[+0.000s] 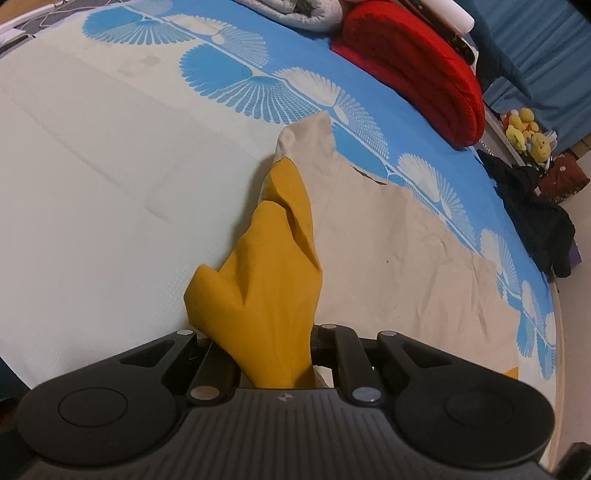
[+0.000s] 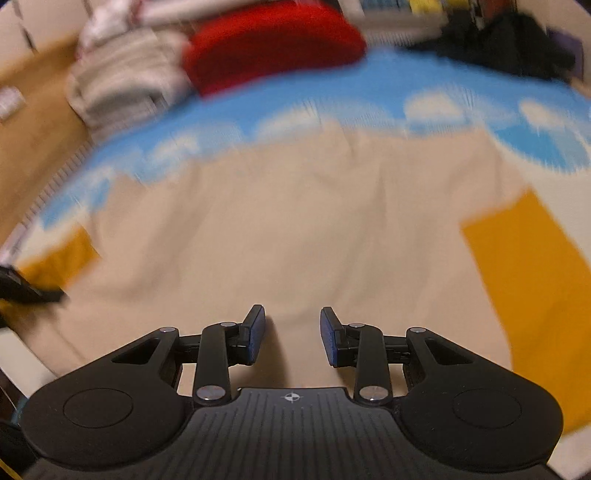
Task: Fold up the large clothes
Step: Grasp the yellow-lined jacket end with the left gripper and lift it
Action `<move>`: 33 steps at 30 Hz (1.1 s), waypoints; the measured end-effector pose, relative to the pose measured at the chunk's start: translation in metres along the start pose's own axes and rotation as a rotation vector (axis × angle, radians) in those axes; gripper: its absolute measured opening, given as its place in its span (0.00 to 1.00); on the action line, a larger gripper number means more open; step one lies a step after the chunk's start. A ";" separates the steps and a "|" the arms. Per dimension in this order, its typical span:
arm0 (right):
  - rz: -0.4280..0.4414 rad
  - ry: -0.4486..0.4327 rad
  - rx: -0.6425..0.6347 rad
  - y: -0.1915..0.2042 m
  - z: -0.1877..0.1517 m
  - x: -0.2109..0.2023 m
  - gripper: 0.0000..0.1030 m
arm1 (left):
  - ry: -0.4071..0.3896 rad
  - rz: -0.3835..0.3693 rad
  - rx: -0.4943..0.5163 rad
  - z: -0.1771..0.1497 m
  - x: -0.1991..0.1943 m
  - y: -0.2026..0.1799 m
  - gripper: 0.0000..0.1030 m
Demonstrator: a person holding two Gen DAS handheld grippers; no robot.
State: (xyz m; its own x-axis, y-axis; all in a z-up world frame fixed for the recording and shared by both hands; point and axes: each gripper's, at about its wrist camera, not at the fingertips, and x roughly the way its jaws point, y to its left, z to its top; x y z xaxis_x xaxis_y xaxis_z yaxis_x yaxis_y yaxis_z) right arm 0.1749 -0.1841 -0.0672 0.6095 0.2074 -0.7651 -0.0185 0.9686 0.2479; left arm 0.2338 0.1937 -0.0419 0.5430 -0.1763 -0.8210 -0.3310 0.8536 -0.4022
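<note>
A large beige garment (image 1: pixel 399 251) with mustard-yellow sleeves lies spread on the bed. My left gripper (image 1: pixel 275 354) is shut on one yellow sleeve (image 1: pixel 273 273), which bunches up between its fingers and hides their tips; the sleeve is lifted off the bed. In the blurred right wrist view the beige garment body (image 2: pixel 295 221) lies flat, with a yellow sleeve (image 2: pixel 532 295) at the right and another yellow part (image 2: pixel 62 258) at the left. My right gripper (image 2: pixel 293 334) is open and empty, just above the beige cloth.
The bed sheet (image 1: pixel 110 184) is white and blue with fan prints. A red cushion (image 1: pixel 417 70) and grey folded blankets (image 1: pixel 295 14) lie at the far end. Dark clothes (image 1: pixel 535 221) and yellow plush toys (image 1: pixel 528 133) sit beyond the bed's right edge.
</note>
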 end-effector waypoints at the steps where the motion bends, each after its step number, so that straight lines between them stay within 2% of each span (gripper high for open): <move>1: -0.016 0.032 0.011 -0.001 -0.001 0.008 0.33 | 0.000 0.001 0.000 0.000 0.000 0.000 0.13; 8: -0.066 0.126 0.000 0.002 -0.002 0.039 0.33 | 0.001 0.006 0.003 0.001 0.002 0.000 0.13; 14: -0.077 0.132 -0.002 0.005 -0.001 0.042 0.34 | 0.002 0.014 0.004 0.001 0.002 -0.002 0.13; 17: -0.068 0.098 0.008 0.002 0.001 0.034 0.33 | -0.002 0.021 0.008 0.000 0.002 -0.005 0.13; 20: -0.062 -0.019 -0.002 0.002 0.005 0.012 0.33 | -0.005 0.027 0.013 -0.001 0.002 -0.007 0.13; 24: 0.014 -0.308 -0.025 -0.001 0.017 -0.042 0.33 | -0.008 0.032 0.010 -0.002 0.002 -0.008 0.13; 26: 0.051 -0.411 -0.038 -0.007 0.026 -0.069 0.33 | -0.011 0.037 0.012 -0.003 0.002 -0.009 0.13; 30: 0.084 -0.544 -0.069 -0.035 0.045 -0.122 0.34 | -0.018 0.044 0.016 -0.003 0.001 -0.013 0.13; 33: 0.052 -0.579 -0.082 -0.069 0.057 -0.148 0.35 | -0.020 0.050 0.017 -0.003 0.002 -0.014 0.13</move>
State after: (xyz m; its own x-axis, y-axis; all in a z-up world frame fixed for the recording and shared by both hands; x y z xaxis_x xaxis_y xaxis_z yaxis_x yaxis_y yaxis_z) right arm 0.1317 -0.2889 0.0628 0.9396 0.1689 -0.2978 -0.1074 0.9713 0.2120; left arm 0.2375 0.1797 -0.0388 0.5416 -0.1240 -0.8314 -0.3449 0.8692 -0.3543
